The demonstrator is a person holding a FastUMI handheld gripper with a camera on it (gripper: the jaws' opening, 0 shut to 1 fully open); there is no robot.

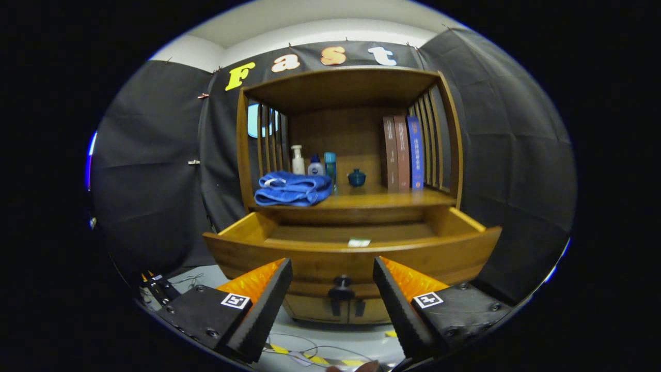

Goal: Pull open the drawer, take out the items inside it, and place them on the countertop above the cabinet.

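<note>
Already the drawer stands pulled out below the countertop, where a blue towel lies. The gripper is spread wide, holding nothing, flanking the drawer's black knob. Next, probably, reach over the front panel for the small white item inside.

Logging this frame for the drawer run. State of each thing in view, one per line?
drawer: pulled open, small label on its floor
drawer knob: free, between and just beyond the fingers
gripper: fingers open, holding nothing
blue towel: folded, lying on the countertop
three books: upright, side by side
bottles: upright behind the towel
blue lidded jar: upright, lid on
</note>
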